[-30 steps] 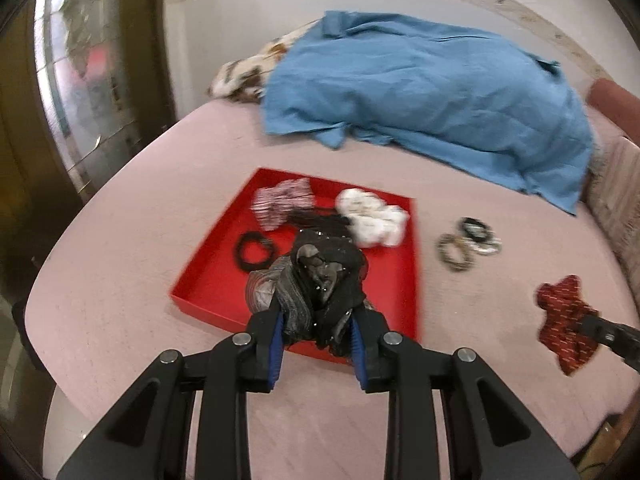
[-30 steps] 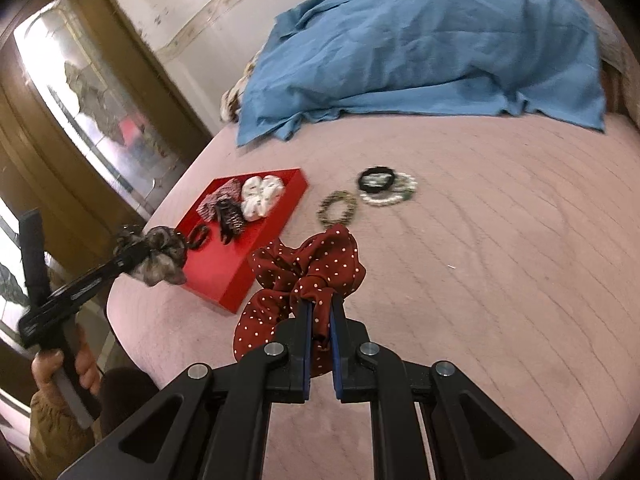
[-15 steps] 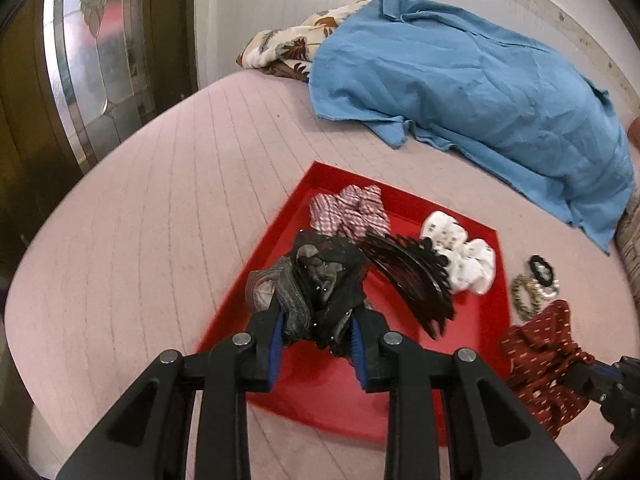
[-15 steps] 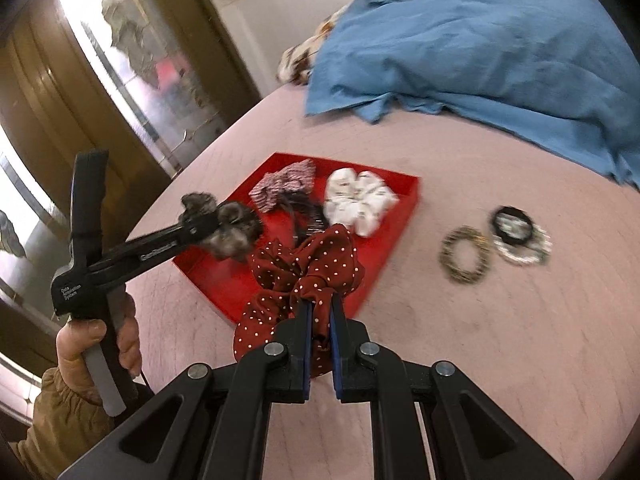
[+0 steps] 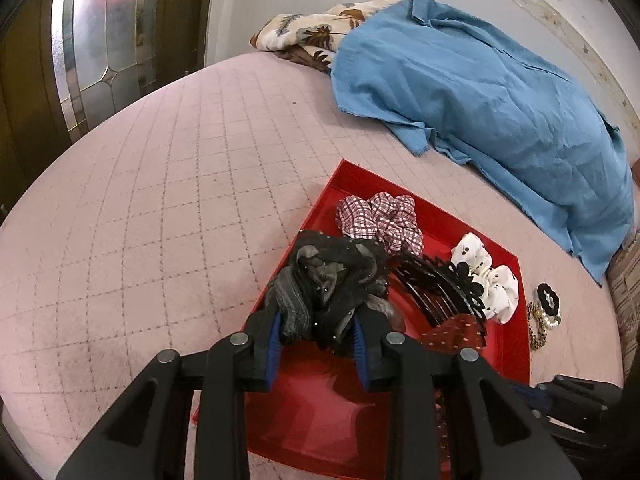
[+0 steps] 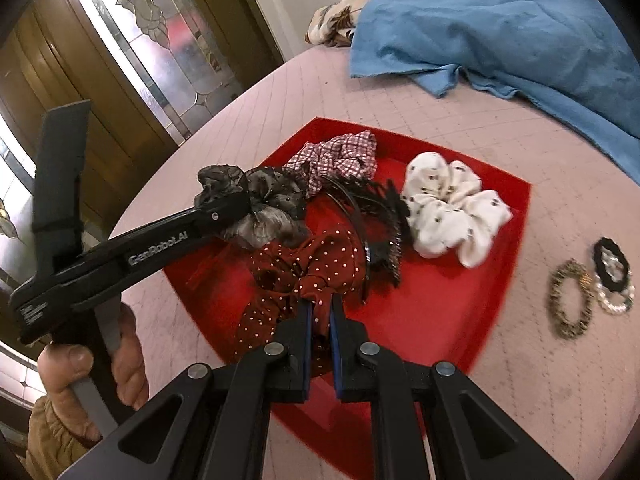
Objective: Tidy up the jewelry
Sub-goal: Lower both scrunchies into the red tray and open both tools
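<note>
Here, black scrunchie [image 5: 332, 280] and red scrunchie [image 6: 304, 272] each clamped between fingers [image 5: 276, 332].

One legible marking found: "GenRobot.AI", in pale raised letters along the side of the left gripper [image 6: 224, 208] arm, seen in the right wrist view, just behind the finger pivot. Second, smaller block of pale print noted farther back on the same gripper body, beside the hand [image 6: 96, 356] gripping the handle; too small and blurred to read. Nothing readable in the left wrist view. No numbers, labels or signs elsewhere.
</note>
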